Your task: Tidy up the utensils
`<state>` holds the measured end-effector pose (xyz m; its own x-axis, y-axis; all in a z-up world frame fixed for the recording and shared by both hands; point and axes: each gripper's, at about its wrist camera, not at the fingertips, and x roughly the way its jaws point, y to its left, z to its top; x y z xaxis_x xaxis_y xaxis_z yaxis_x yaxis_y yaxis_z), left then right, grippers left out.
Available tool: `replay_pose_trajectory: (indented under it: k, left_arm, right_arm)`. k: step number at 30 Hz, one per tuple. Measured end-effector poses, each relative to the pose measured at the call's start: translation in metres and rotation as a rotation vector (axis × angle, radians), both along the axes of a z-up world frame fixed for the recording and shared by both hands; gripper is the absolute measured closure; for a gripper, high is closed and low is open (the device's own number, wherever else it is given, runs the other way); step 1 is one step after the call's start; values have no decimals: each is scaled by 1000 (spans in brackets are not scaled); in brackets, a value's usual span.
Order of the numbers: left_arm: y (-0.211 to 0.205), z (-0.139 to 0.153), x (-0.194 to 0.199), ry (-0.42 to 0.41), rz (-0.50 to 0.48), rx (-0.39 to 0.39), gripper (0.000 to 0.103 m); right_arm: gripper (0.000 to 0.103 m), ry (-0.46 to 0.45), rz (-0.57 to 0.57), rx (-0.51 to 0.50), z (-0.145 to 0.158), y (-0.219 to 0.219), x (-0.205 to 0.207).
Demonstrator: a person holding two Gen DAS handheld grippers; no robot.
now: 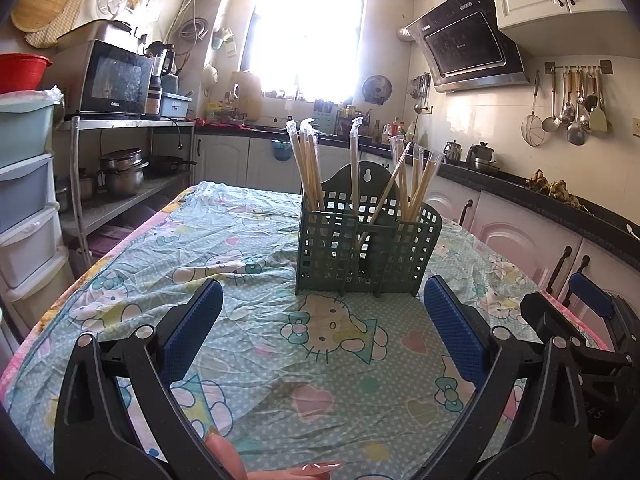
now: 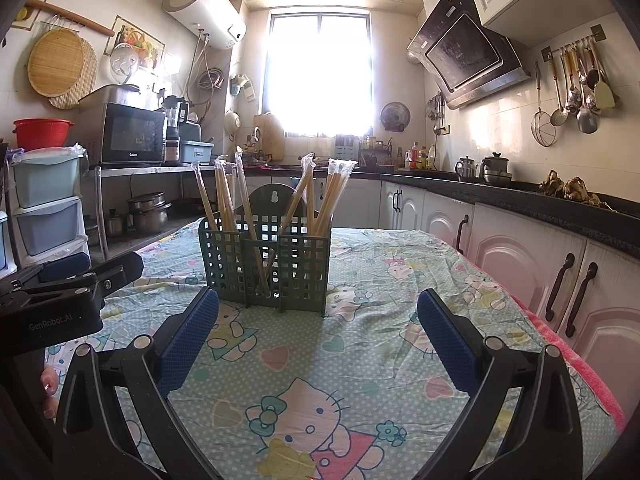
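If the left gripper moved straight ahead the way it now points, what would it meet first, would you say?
Most likely the green plastic lattice utensil holder with its wrapped chopsticks. It stands ahead of the open left gripper, with only patterned tablecloth between, though depth is uncertain.

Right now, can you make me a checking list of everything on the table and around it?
Surface: table with a wrinkled cartoon-cat cloth, bare around the holder.
Job's things: green holder upright mid-table; wrapped chopsticks stand in its compartments, one pair leaning across.
Clutter: nothing seen on the cloth.
Grippers: left tool open, empty, short of the holder; right tool open, empty, also short of it.
Cables: nothing seen on the table; hoses hang on the far wall by the water heater.
Surroundings: microwave on a shelf left, pots below, bright window, range hood, ladles hanging right.
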<state>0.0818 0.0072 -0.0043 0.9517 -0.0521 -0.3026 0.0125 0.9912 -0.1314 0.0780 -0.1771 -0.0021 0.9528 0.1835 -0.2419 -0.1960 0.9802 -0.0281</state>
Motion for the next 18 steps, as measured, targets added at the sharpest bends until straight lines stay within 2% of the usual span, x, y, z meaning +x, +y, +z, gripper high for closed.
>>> replay_pose_trajectory:
  k: [18]
  left_arm:
    - [2,1,1,5,1,2,10]
  right_arm:
    - [6,3,-1,1,-1,-1,-1]
